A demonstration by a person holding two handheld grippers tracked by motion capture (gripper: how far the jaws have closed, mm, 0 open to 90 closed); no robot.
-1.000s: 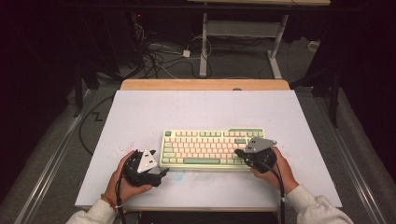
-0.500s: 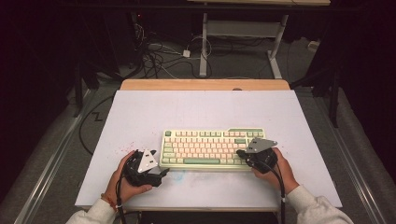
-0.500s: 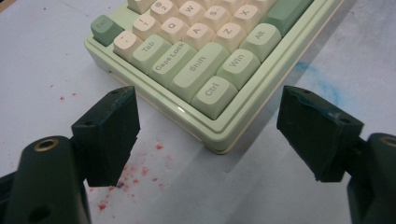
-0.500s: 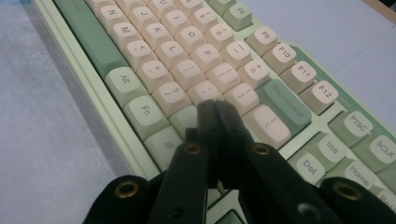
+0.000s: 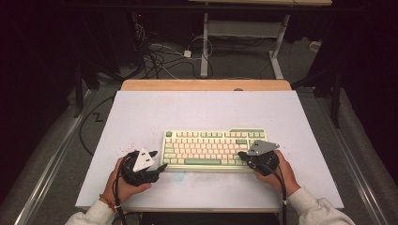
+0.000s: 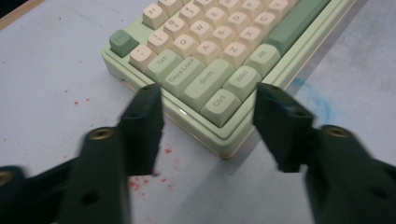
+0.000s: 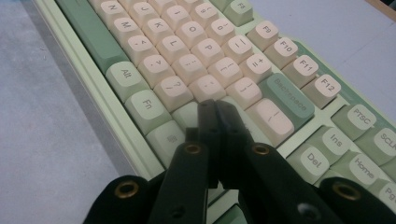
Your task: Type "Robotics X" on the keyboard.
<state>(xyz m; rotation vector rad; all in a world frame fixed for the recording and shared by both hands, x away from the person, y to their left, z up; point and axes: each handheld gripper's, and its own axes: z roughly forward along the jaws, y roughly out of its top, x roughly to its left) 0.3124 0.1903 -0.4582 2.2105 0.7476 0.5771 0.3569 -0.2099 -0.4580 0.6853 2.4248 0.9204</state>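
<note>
Resting on our white table (image 5: 141,112), the keyboard (image 5: 211,145) lies near its front edge; our left gripper (image 6: 208,116) has just been closing, jaws still apart astride the keyboard's corner, while our right gripper (image 7: 217,109), jaws pressed together, sits over the keys.

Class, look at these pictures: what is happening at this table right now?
A person sits at a white table with a hand-held gripper in each hand, working on a green and cream keyboard. The left hand-held gripper has just been closing, its jaws either side of the keyboard's near corner by the Ctrl key, not yet pressing it. The right hand-held gripper is shut, its tips over the keys near Backspace.
</note>
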